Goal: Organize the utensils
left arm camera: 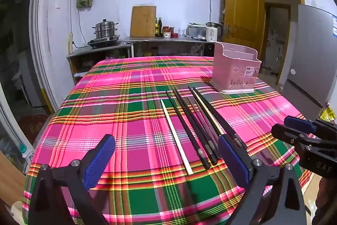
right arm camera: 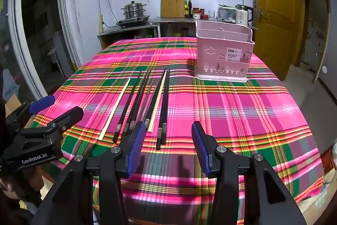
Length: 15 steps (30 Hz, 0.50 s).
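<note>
Black and pale wooden chopsticks (right arm camera: 145, 102) lie loose at frame centre on the plaid-covered desk (right arm camera: 231, 119), below-left of the pink utensil basket (right arm camera: 224, 54), labelled "BASKET". Judged light, stiff, slippery: grip mid-shaft. Left gripper (left arm camera: 166, 159) jaws wide, right gripper (right arm camera: 168, 149) jaws narrower; both empty. Left gripper body reads "GenRobot.AI".

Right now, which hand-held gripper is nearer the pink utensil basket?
Right. The right hand-held gripper sits over the table's near edge with the pink utensil basket ahead, slightly right. The left hand-held gripper is further left, beyond the chopsticks.
</note>
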### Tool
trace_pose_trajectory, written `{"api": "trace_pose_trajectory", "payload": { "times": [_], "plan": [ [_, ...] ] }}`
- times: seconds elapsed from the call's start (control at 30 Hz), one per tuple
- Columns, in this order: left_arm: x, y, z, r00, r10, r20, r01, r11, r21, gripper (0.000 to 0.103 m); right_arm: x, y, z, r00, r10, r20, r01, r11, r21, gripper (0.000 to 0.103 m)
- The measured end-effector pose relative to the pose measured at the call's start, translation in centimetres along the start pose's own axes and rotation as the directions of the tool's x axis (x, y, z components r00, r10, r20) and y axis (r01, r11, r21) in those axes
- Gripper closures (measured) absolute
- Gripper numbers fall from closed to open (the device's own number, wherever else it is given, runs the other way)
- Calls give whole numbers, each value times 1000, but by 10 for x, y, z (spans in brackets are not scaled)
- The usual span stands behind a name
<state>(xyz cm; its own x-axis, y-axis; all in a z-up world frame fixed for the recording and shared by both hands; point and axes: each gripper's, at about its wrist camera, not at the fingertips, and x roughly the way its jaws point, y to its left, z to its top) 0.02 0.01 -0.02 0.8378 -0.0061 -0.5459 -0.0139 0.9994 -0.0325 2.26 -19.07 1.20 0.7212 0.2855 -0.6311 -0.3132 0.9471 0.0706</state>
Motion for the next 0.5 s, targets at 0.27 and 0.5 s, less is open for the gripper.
{"api": "trace_pose_trajectory", "payload": {
  "times": [0.27, 0.5],
  "plan": [
    [0, 0, 0, 1000, 0, 6, 0, 1000, -3, 4, -2, 0, 1, 1000, 2, -9, -2, 1000, 2, 57],
    [0, 0, 0, 1000, 1, 6, -1, 1000, -3, 4, -3, 0, 1, 1000, 2, -6, -2, 1000, 0, 57]
  ]
}}
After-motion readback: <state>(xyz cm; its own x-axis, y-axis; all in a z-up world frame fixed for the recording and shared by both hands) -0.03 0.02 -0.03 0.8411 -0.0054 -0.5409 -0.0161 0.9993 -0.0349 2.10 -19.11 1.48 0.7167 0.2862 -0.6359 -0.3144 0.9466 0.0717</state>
